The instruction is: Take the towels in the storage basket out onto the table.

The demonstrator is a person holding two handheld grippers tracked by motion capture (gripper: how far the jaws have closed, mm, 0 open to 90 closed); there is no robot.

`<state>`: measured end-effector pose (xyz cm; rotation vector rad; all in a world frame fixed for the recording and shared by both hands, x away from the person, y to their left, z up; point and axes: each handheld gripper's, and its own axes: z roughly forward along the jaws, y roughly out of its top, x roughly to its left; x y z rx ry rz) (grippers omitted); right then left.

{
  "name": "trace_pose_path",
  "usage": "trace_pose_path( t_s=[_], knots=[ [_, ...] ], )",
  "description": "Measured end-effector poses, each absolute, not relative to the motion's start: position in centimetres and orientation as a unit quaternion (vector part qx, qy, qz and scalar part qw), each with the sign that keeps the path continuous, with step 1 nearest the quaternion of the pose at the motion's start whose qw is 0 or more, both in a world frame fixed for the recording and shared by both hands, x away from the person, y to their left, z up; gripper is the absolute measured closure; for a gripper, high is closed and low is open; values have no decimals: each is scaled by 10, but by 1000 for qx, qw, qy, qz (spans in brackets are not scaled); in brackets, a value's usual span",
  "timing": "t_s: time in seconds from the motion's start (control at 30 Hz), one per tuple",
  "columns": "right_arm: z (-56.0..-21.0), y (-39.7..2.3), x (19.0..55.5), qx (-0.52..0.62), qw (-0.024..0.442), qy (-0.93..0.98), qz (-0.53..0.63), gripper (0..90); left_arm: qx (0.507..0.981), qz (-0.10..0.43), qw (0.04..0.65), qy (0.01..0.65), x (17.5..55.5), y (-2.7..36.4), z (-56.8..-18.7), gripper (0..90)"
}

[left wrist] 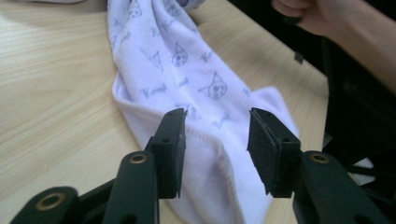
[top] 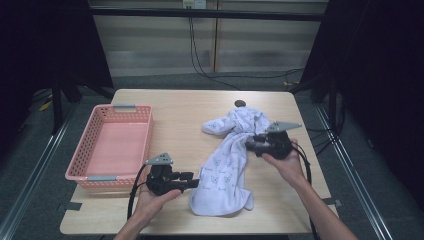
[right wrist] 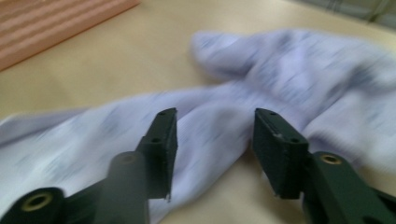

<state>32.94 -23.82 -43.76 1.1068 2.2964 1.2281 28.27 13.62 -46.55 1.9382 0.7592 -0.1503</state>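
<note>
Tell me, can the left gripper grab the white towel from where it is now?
Probably yes. The left gripper has its jaws open, pointing straight at the near end of the white towel, which lies flat on the table. Nothing sits between them, so the way looks free.

Towel (top: 226,165) lies crumpled btwn L claw (top: 196,180) & R claw (top: 248,143); pink basket (top: 112,148) left.
</note>
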Motion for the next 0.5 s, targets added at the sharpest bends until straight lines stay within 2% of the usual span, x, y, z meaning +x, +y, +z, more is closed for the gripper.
trace_pose_path(
  t_s=[0.13,0.27,0.3,0.37,0.4,0.43,0.5],
  knots=[
    [-457,-235,280,362,70,829,420,570,810,-59,497,306,280,131,-466,478],
    [-477,-231,256,361,30,838,408,506,829,-51,465,306,284,121,-474,473],
    [-482,-230,255,365,33,839,402,481,832,-49,459,308,284,120,-476,528],
    [-490,-227,256,368,12,842,396,487,842,-37,441,309,285,118,-480,734],
    [-495,-224,258,367,-1,847,384,582,843,-36,439,309,286,119,-480,825],
    [-497,-223,258,362,-16,850,383,692,842,-31,440,311,286,121,-479,862],
    [-495,-226,258,356,-22,845,398,864,829,-27,455,324,288,129,-474,874]
  ],
)
